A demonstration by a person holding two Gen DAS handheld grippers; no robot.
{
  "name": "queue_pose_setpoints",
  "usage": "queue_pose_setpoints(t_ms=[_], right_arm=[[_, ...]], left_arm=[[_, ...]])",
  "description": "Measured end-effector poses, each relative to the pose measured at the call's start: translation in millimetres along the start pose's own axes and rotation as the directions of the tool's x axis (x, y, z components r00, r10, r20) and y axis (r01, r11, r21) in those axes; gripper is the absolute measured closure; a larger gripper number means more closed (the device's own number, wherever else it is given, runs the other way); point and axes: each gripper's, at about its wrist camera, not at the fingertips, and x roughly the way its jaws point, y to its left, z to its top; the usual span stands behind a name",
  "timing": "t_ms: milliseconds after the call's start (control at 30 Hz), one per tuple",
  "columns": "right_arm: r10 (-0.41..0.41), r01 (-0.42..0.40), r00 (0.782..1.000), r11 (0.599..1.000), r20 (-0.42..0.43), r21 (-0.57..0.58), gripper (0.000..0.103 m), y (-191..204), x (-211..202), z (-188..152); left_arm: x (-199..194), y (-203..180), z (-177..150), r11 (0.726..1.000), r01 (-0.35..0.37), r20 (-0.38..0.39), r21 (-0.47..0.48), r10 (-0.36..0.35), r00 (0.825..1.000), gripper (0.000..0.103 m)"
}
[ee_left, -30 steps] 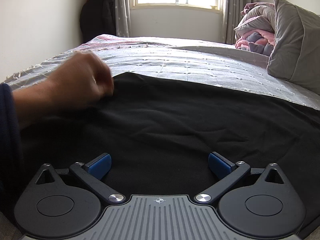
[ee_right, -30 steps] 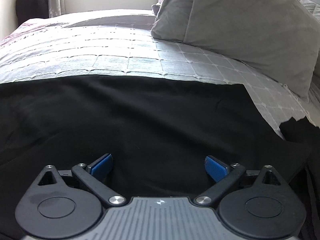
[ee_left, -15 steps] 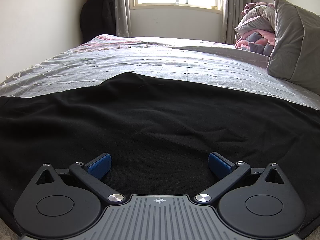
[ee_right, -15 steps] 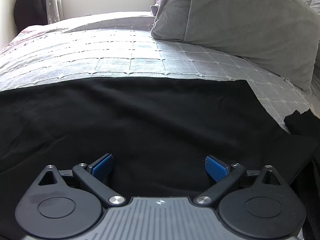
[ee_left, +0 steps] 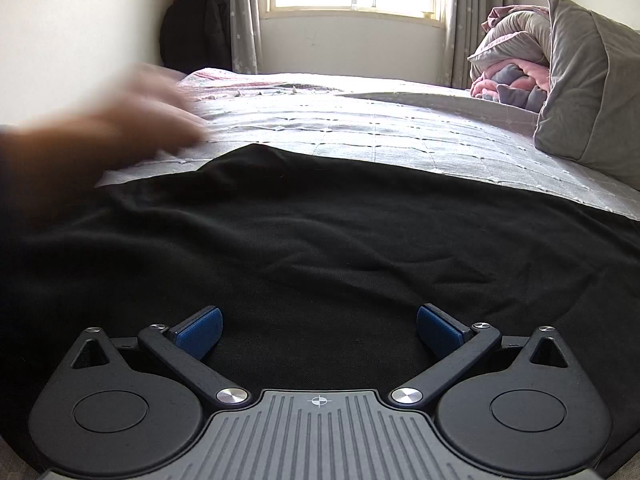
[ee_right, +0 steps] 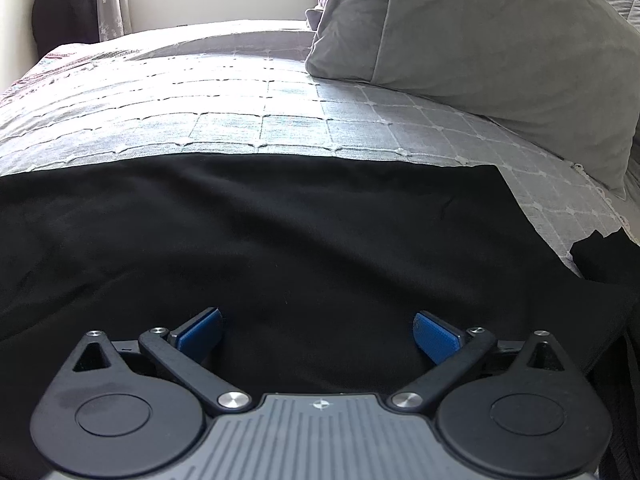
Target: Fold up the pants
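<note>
jaws apart, empty, both grippers: left gripper [ee_left: 318,326], right gripper [ee_right: 316,330] | black cloth pants [ee_left: 320,248] spread along grey quilted bed's [ee_right: 280,120] near edge, flat for folding | blurred bare hand [ee_left: 120,128] at far-left hem, likely smoothing

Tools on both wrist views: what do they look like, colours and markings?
Both match. The left tool and right tool have black linkage arms with silver pivot screws, blue ribbed pads, two round black housings and a grey ribbed centre plate bearing a small crosshair mark. No cables show.

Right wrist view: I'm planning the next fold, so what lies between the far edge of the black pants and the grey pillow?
Only bare quilted bedspread lies between the pants and the pillow, seen in the right wrist view.
</note>
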Motion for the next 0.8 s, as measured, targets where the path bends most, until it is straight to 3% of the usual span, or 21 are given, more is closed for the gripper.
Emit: queue_pose_setpoints(t_ms=[600, 800], right_arm=[[0.029, -0.029, 1.000, 0.998, 0.011, 0.054, 0.000, -5, -3, -10], [0.049, -0.053, 0.998, 0.993, 0.034, 0.108, 0.000, -31, 12, -1]], left_arm=[[0, 0, 0, 1.000, 0.000, 0.000, -0.001, 0.000, 1.000, 0.000], [0, 0, 0, 1.000, 0.001, 0.000, -0.001, -0.001, 1.000, 0.000]])
